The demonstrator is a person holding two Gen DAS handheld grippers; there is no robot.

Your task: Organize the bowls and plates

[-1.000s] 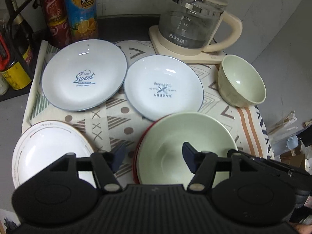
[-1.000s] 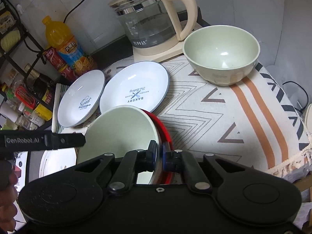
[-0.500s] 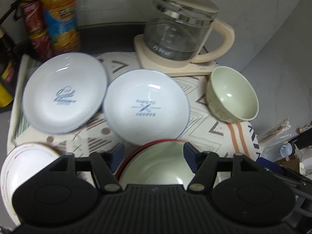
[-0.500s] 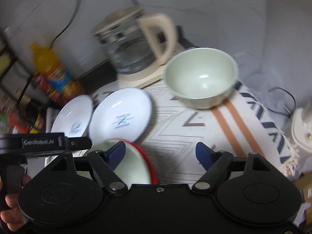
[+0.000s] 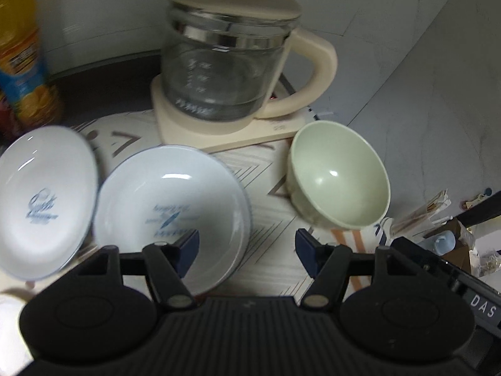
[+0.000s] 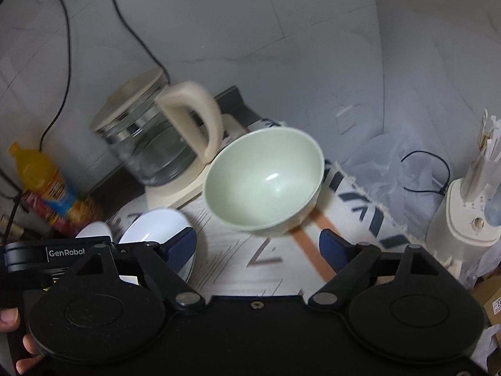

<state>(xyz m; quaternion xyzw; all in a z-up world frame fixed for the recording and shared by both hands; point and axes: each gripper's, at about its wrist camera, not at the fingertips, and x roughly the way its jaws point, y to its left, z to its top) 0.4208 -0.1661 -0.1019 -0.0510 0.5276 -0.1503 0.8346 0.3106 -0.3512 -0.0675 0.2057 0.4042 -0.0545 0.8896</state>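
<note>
Jaws of the right gripper (image 6: 258,246) are opening wide with nothing between them; those of the left gripper (image 5: 247,244) stand partly open and empty. Ahead, two white plates (image 5: 170,211) lie side by side unstacked, one lettered "Sweet". Beyond, the green bowl (image 6: 263,181) sits alone by the glass kettle (image 5: 228,65). Sorting looks unfinished. "GenRobot" marks the left gripper's body.

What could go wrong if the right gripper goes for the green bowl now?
1. The green bowl sits close to the glass kettle and its handle, so a wide approach by the right gripper, whose jaws are opening with nothing between them, may knock the kettle.
2. The bowl stands near the tablecloth edge; a push could slide it off.
3. The left gripper hovers open over the white plate; the two could collide.
</note>
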